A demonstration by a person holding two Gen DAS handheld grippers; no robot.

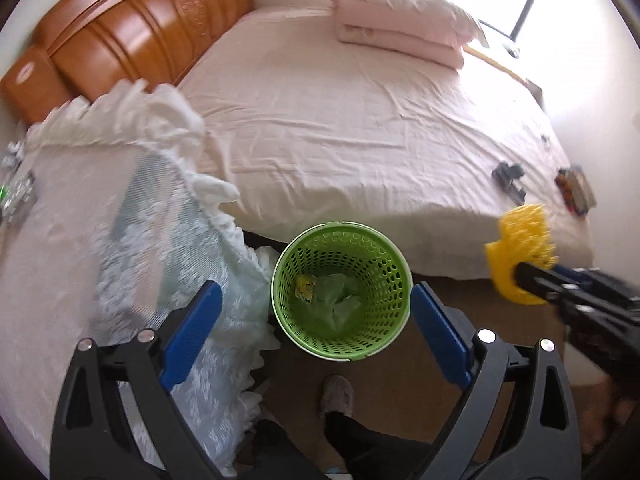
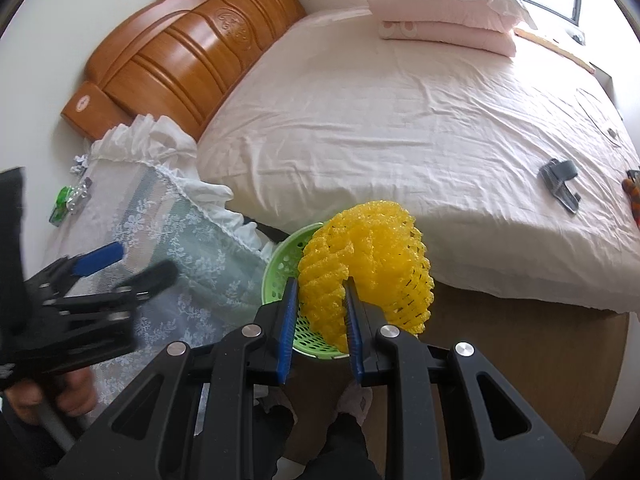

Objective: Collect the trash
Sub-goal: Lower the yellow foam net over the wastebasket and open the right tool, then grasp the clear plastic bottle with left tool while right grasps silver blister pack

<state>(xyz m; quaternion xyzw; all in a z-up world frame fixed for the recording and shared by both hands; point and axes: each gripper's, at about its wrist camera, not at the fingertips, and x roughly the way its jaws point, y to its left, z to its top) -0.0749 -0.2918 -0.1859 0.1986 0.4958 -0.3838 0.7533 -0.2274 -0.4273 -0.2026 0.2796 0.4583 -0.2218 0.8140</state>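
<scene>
A green perforated waste basket (image 1: pixel 341 292) stands on the floor beside the bed, with a yellow wrapper and green plastic inside. It also shows in the right wrist view (image 2: pixel 280 268), partly hidden. My left gripper (image 1: pixel 316 300) is open and empty, above the basket. My right gripper (image 2: pixel 320 296) is shut on a yellow foam fruit net (image 2: pixel 368 260) and holds it just right of the basket; the net also shows in the left wrist view (image 1: pixel 520 252). Foil wrappers (image 2: pixel 74 196) lie on the lace-covered nightstand (image 2: pixel 168 240).
A bed with a pink sheet (image 1: pixel 360 128) and a wooden headboard (image 1: pixel 132 36) fills the back. Folded quilts (image 1: pixel 400 20) lie at the far side. A grey clip (image 1: pixel 509 178) and a colourful packet (image 1: pixel 574 190) lie near the bed's right edge. My slippered foot (image 1: pixel 337 396) is below the basket.
</scene>
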